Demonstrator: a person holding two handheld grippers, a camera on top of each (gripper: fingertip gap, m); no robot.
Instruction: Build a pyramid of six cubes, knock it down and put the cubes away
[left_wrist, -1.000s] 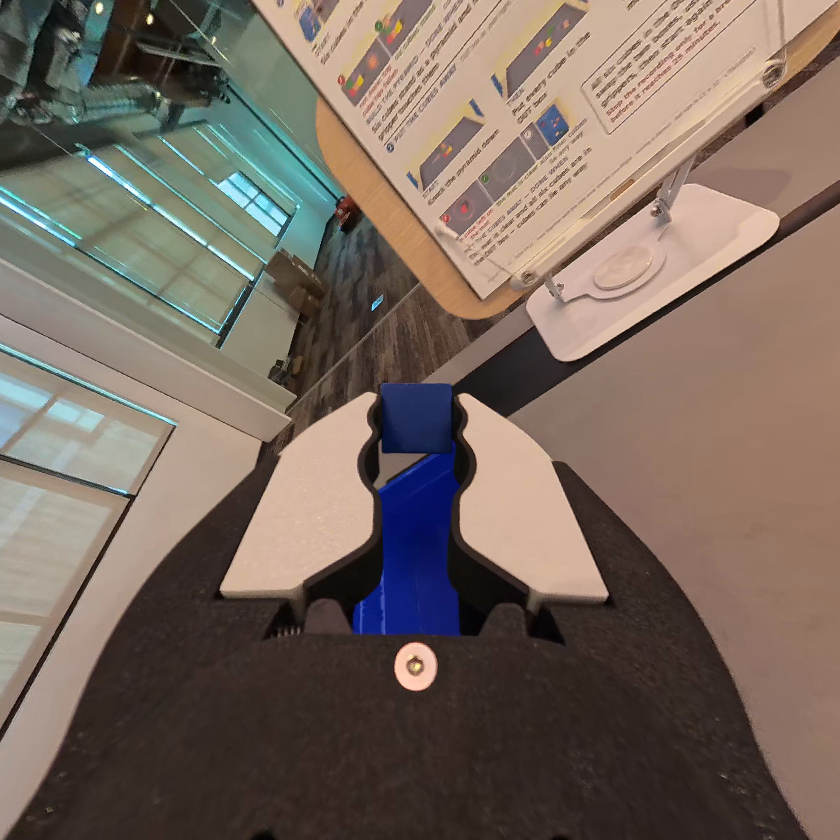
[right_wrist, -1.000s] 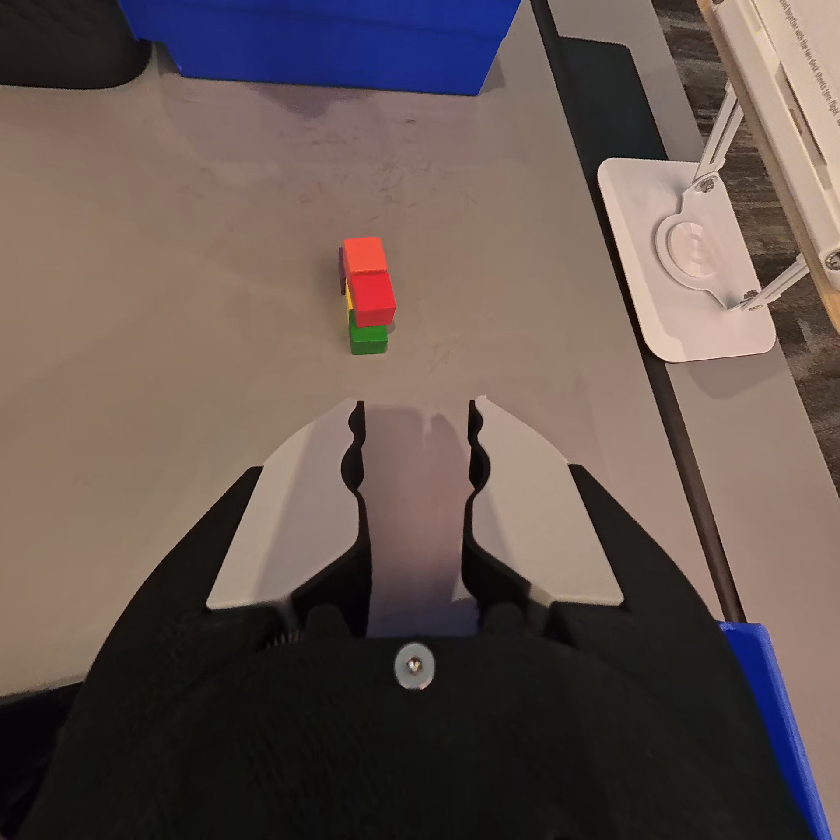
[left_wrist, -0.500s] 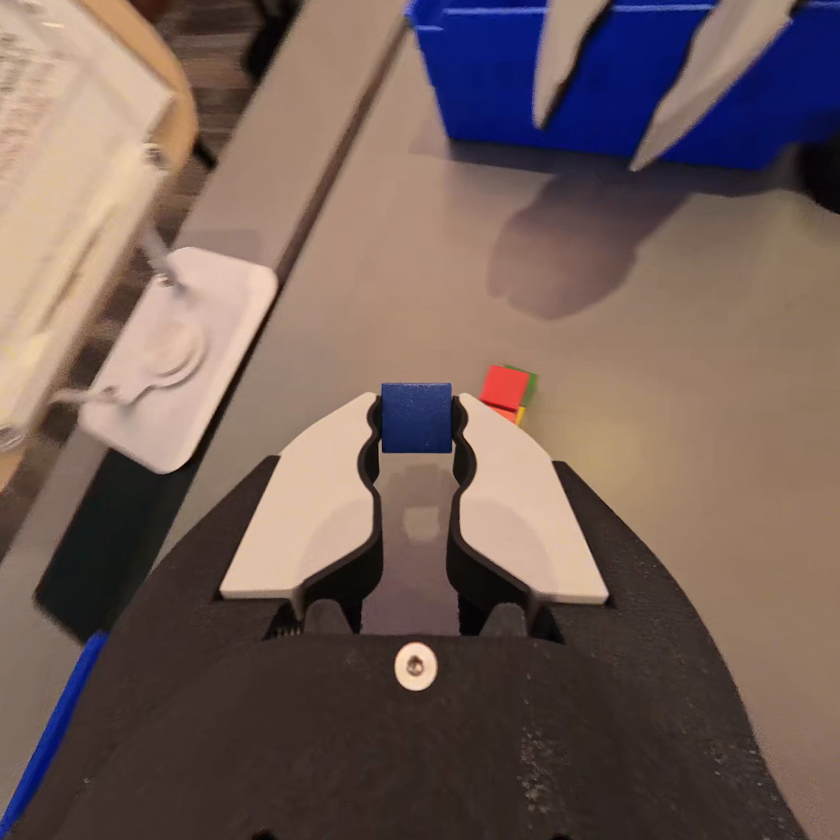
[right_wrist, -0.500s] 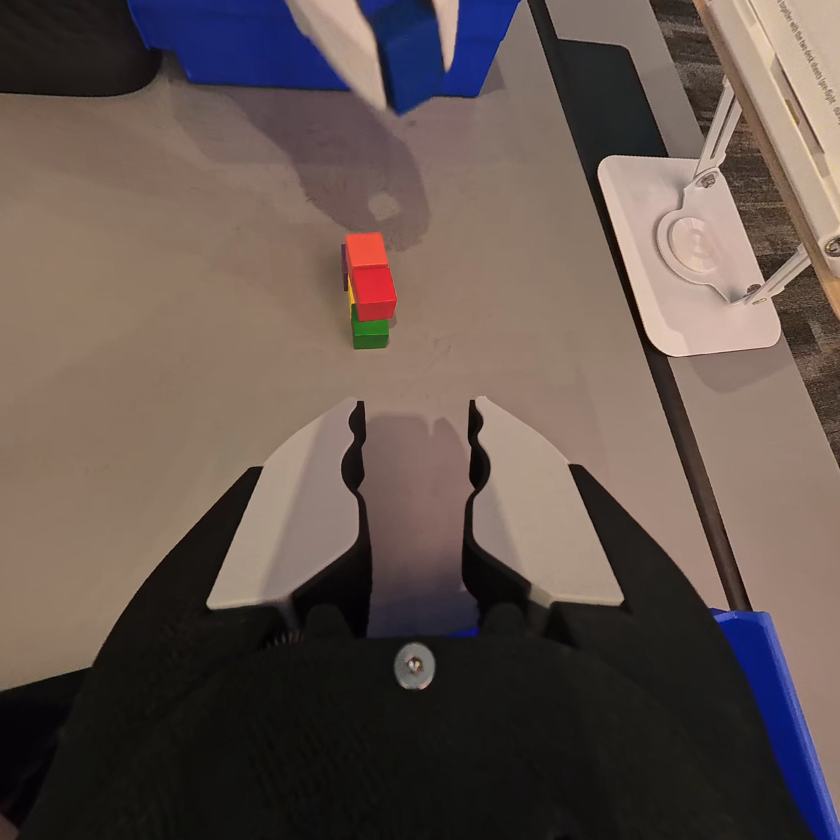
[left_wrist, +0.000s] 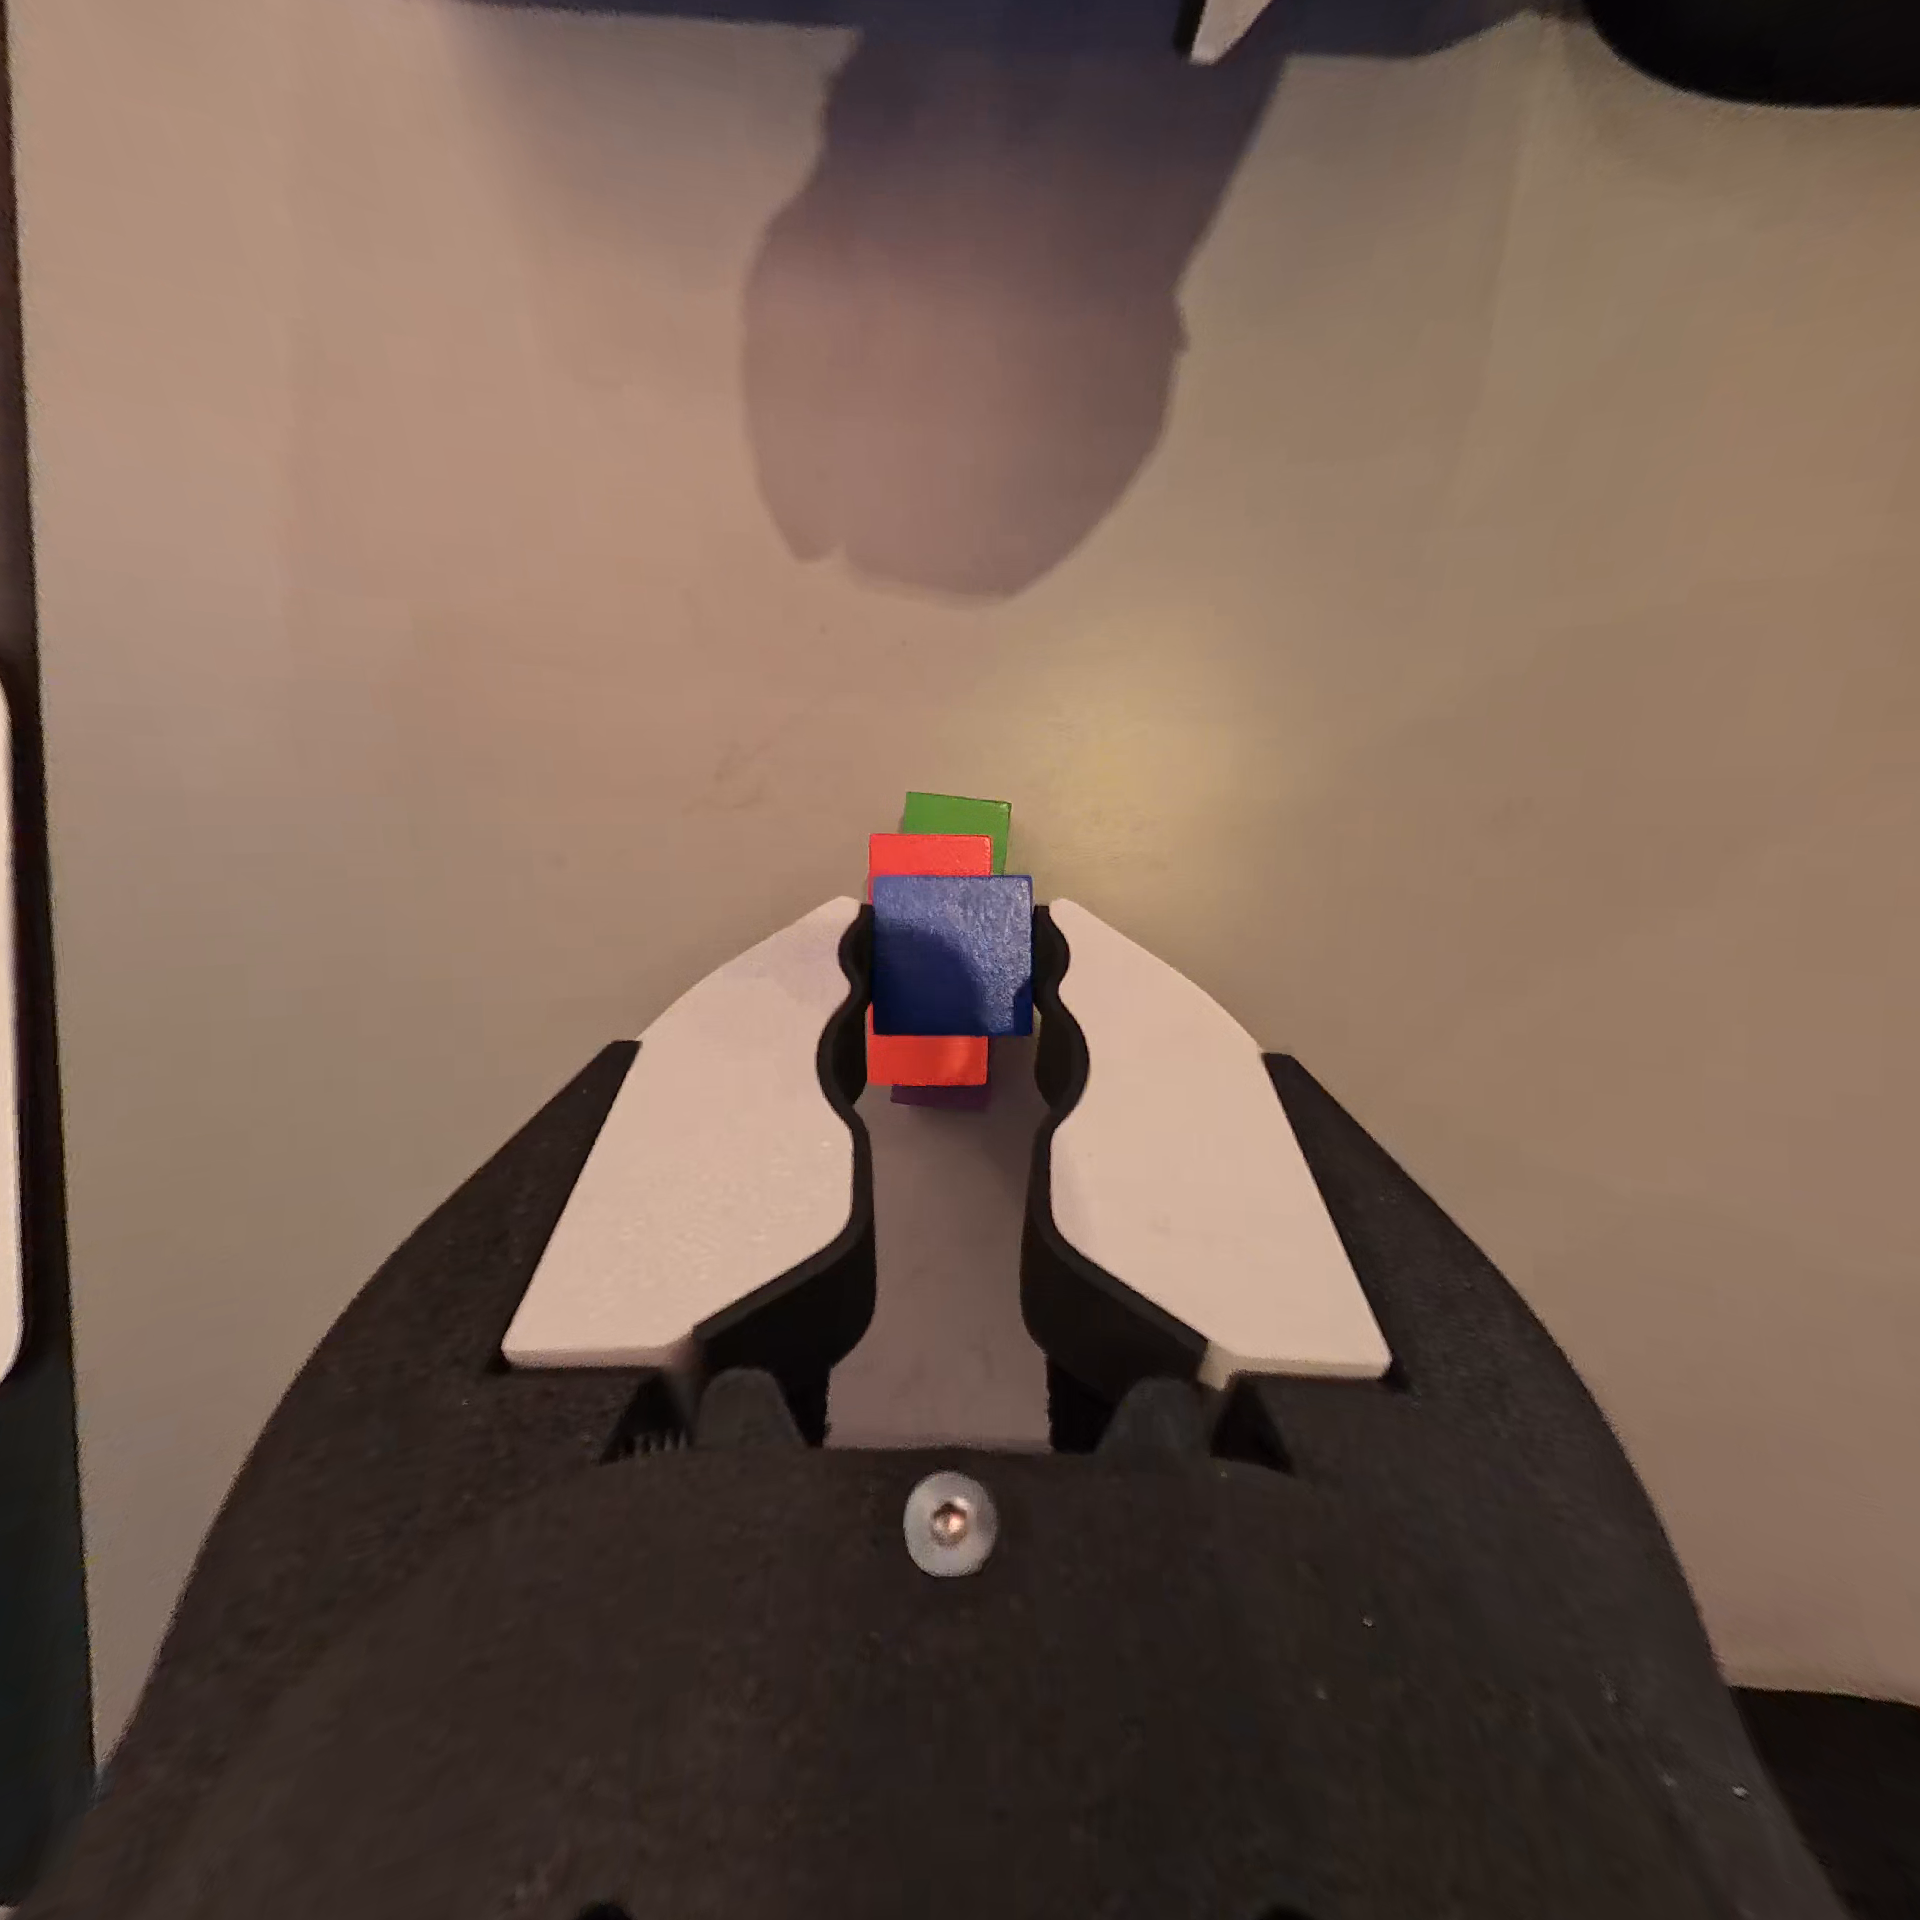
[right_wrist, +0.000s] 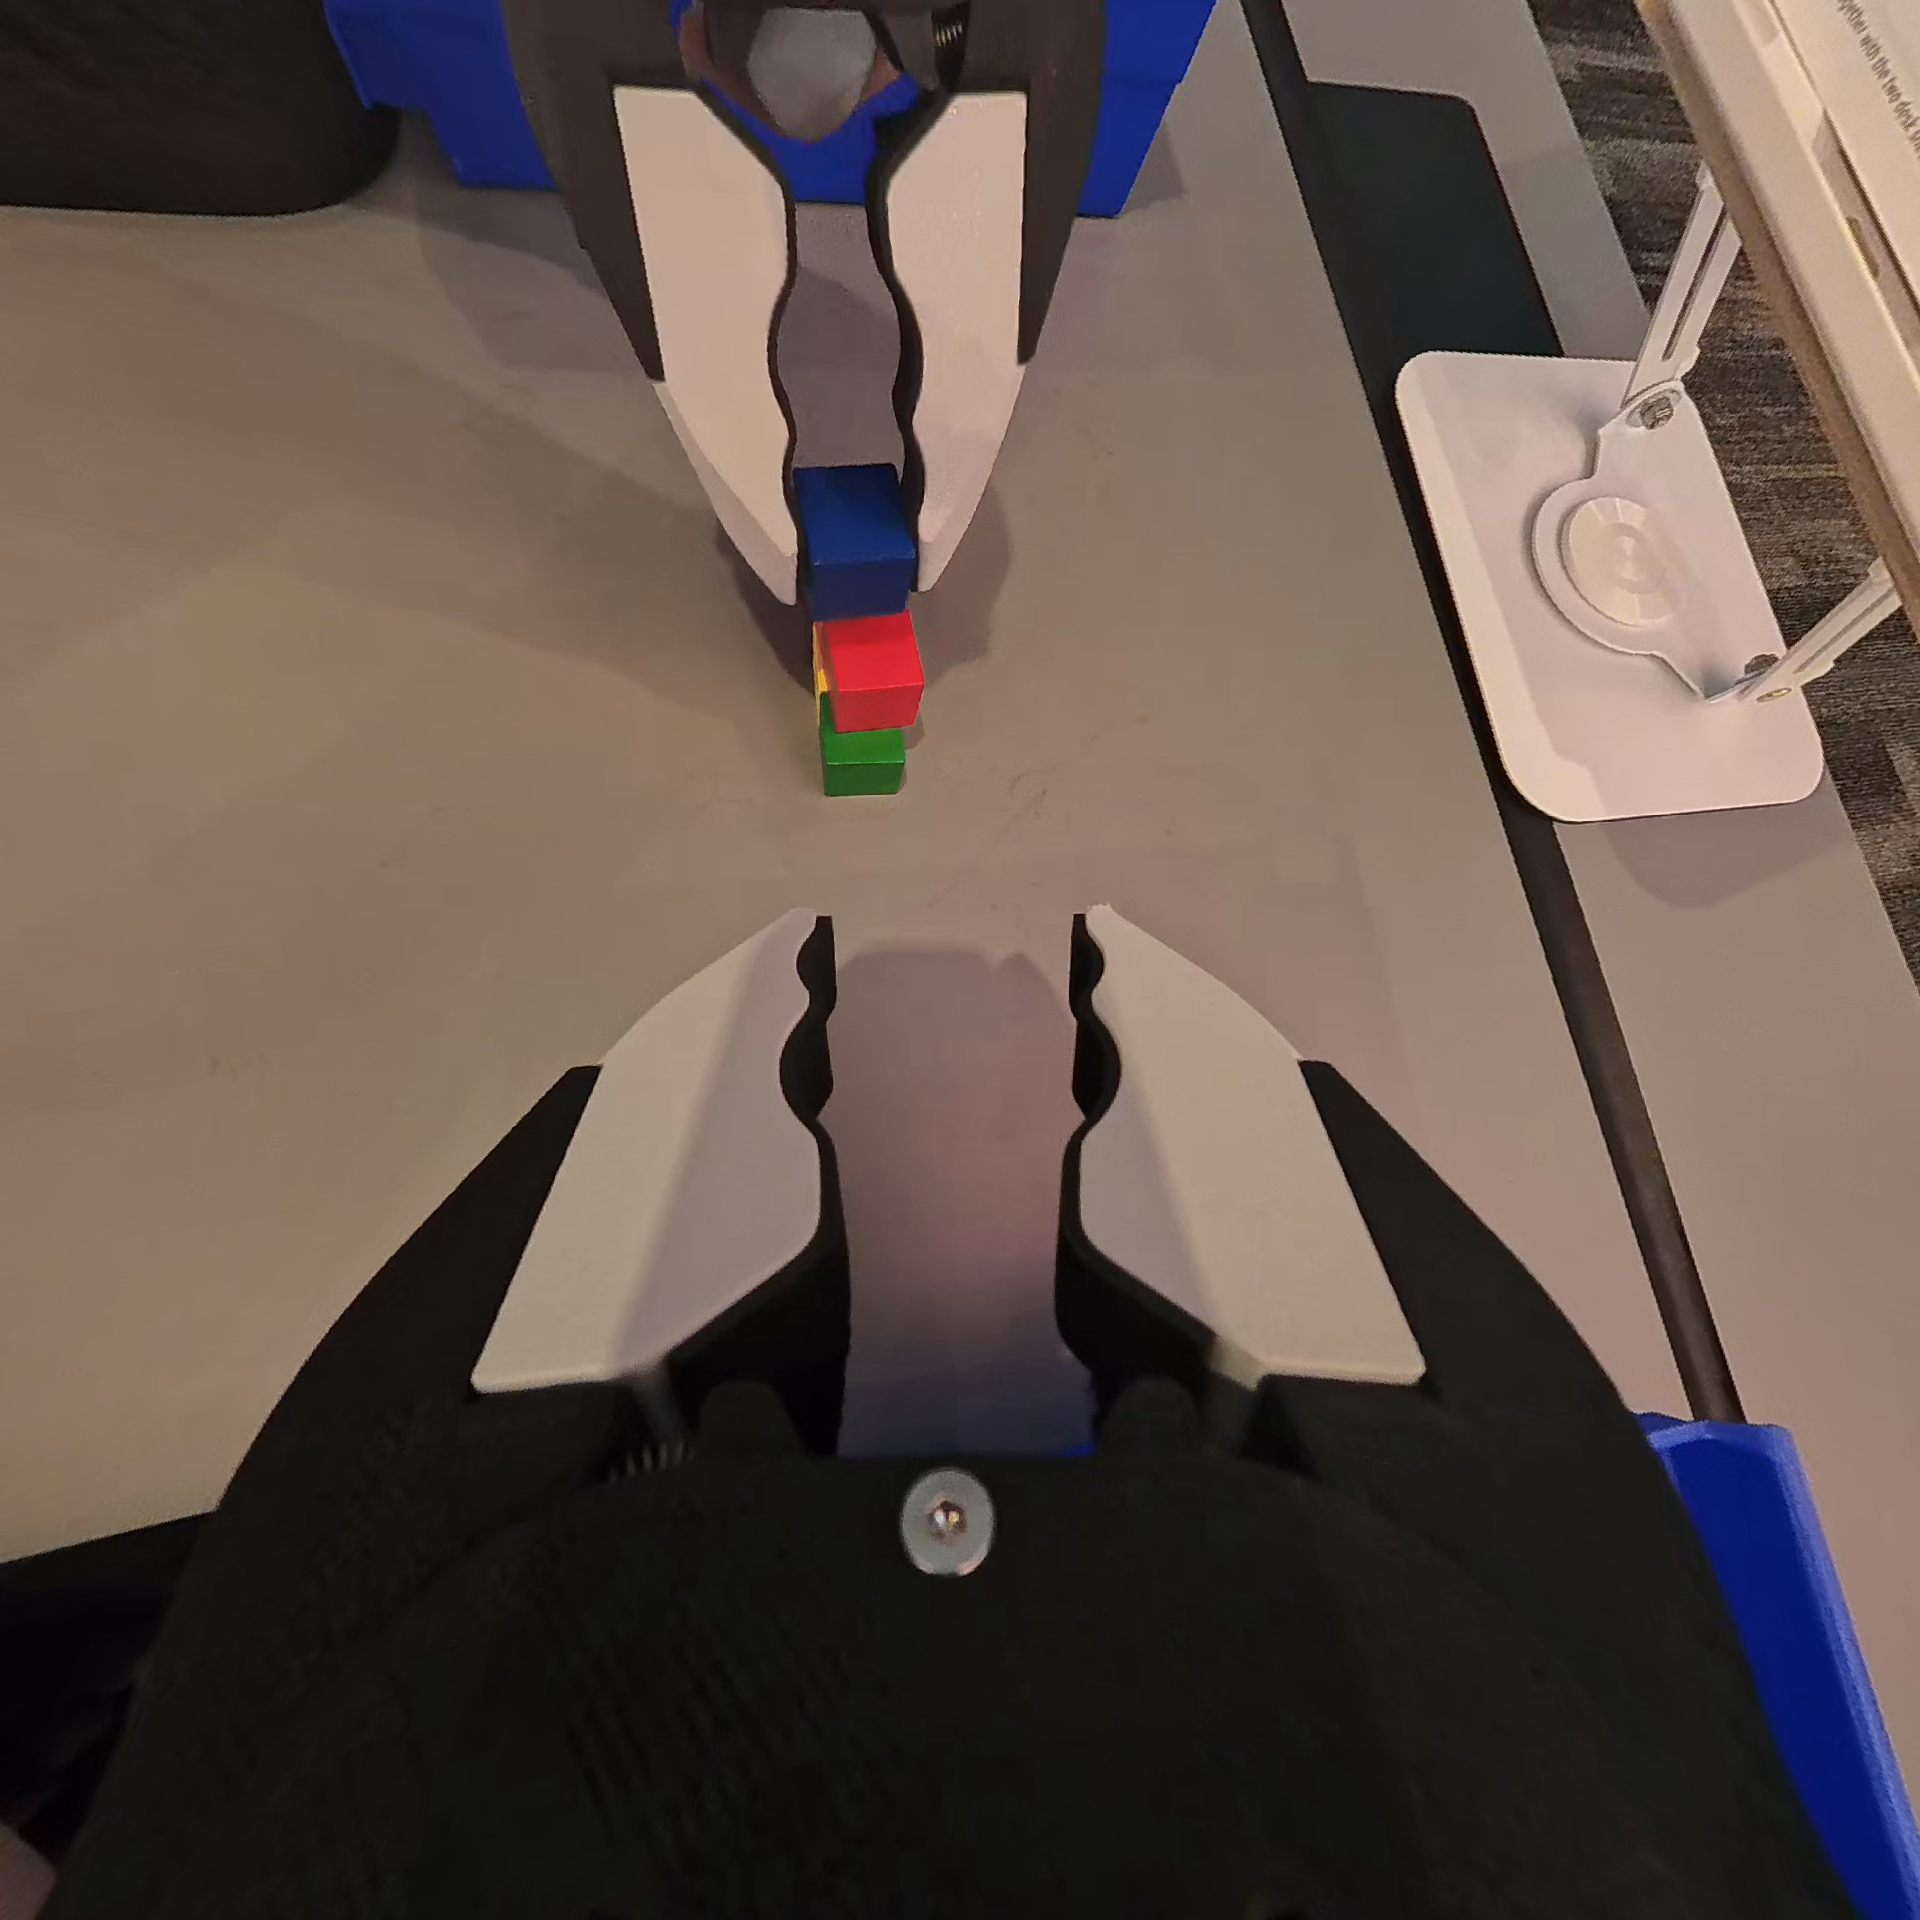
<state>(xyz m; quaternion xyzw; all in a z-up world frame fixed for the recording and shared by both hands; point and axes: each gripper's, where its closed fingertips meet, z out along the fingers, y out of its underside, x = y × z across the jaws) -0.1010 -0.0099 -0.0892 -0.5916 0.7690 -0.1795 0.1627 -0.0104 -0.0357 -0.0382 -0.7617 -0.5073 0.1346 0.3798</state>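
Note:
My left gripper (left_wrist: 953, 914) is shut on a blue cube (left_wrist: 953, 956) and holds it right over the cube stack. Below it I see an orange cube (left_wrist: 925, 1060), a red cube (left_wrist: 928, 854), a green cube (left_wrist: 956, 814) and a purple edge (left_wrist: 938, 1097). In the right wrist view the left gripper (right_wrist: 857, 592) comes in from the far side with the blue cube (right_wrist: 854, 540) above the red cube (right_wrist: 876, 665), the green cube (right_wrist: 862, 758) and a yellow sliver (right_wrist: 821, 681). My right gripper (right_wrist: 953, 920) is open and empty, short of the stack.
A blue bin (right_wrist: 1143, 104) stands at the far end of the grey table (right_wrist: 312, 727). Another blue bin (right_wrist: 1766, 1558) is at the near right corner. A white stand base (right_wrist: 1600, 582) with an instruction board (right_wrist: 1818, 156) sits to the right. About 12 centimetres separates my left fingertips from my right. The left tips stand about 30 centimetres off the white stand base (right_wrist: 1600, 582).
My left gripper swung from facing the instruction board to over the stack, carrying the blue cube down close to the top cubes. My right gripper stayed nearly still.

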